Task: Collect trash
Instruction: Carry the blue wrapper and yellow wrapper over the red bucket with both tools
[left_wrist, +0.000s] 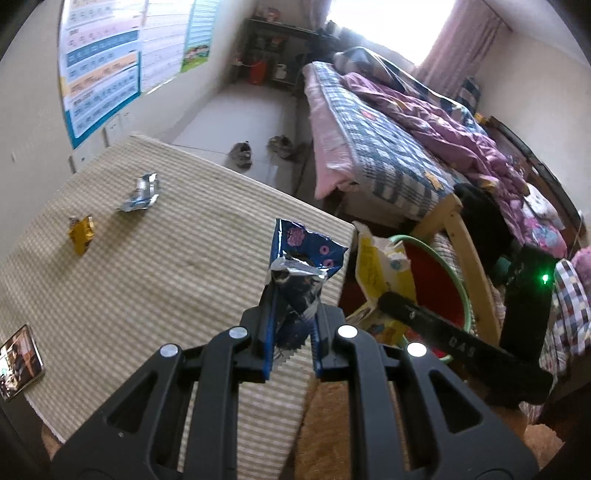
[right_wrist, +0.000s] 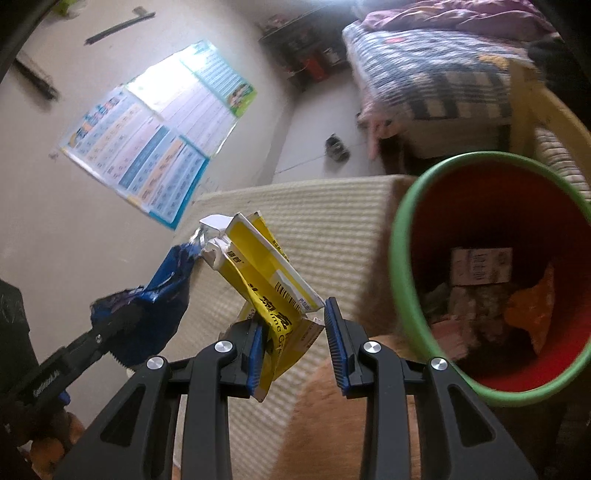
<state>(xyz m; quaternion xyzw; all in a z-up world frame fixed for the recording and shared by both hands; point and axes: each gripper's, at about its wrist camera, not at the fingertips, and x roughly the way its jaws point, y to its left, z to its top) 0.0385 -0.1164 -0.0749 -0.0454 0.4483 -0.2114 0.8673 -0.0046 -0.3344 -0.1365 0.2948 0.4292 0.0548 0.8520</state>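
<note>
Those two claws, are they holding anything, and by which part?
Yes. The left gripper pinches a blue snack wrapper by its crumpled lower end; the right gripper holds a flattened yellow carton by its bottom end.

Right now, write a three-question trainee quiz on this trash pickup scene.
1. True or false: the left gripper holds a yellow carton.
2. What colour is the inside of the bin? A) red B) blue C) white
3. How many loose wrappers lie on the striped mat?

Key: 1. False, it holds the blue wrapper; the right gripper has the yellow carton. 2. A. 3. Two: the silver wrapper and the gold wrapper.
</note>
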